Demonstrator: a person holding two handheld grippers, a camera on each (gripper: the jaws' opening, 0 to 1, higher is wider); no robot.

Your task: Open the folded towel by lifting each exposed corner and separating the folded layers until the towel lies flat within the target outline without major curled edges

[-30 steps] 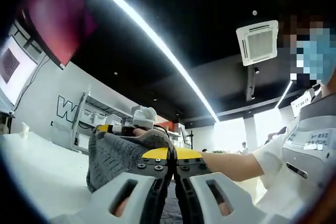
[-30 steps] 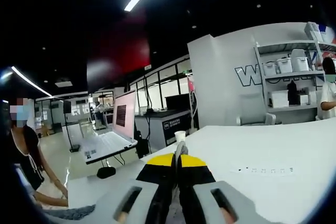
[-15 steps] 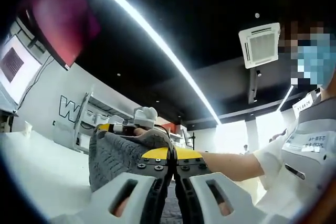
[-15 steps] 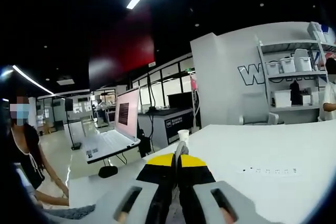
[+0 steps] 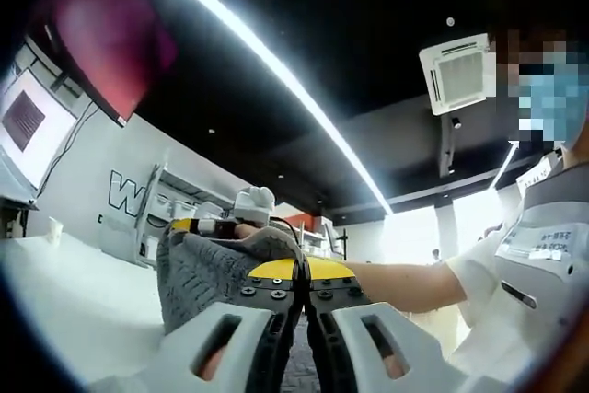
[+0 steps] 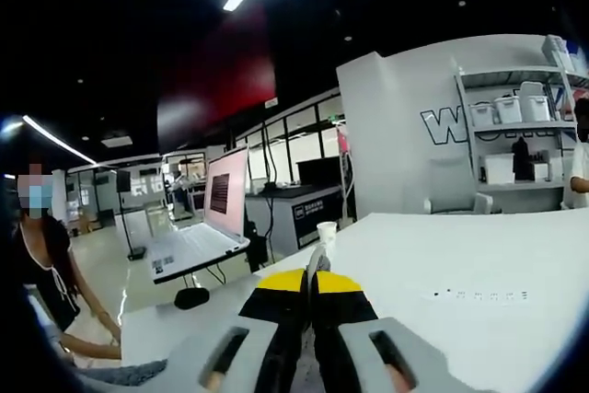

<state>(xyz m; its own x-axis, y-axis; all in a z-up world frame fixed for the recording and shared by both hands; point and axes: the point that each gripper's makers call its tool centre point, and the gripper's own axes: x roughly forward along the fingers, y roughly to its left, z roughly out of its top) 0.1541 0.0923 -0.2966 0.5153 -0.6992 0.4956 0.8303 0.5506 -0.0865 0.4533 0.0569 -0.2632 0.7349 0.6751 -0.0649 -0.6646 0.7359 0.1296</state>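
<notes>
Left claw [image 5: 301, 284] shut tight, yellow-tipped jaws pressed together on grey knitted cloth: the towel [image 5: 198, 273] rises in a bunched fold just left of the jaws and drapes down toward the white bench [image 5: 74, 306]; more grey fabric shows low between the jaws. Towel is held up off the bench, not lying flat. Just beyond the fold, in the left gripper view, the other claw's yellow and white body [image 5: 241, 213] sits close against the top of the towel, with the person's bare forearm [image 5: 405, 287] reaching in from the right. The person stands at right in a white short-sleeved top [image 5: 529, 292] with a badge. Right claw [image 6: 311, 290] also closed, jaws meeting with a thin sliver of grey towel edge [image 6: 316, 260] pinched upright between the tips. In the right gripper view the white bench [image 6: 479, 273] stretches far and right, with a small row of dark marks [image 6: 480, 295] on its surface. A white paper cup [image 6: 326, 231] stands at the far edge of the bench, just beyond the jaw tips. Off to the left, an open laptop [image 6: 207, 223] on a separate stand. Far right, wall shelves [image 6: 515, 140] with white bins. Long ceiling light strip [image 5: 276, 75] overhead, square ceiling vent [image 5: 457, 73] near it.
</notes>
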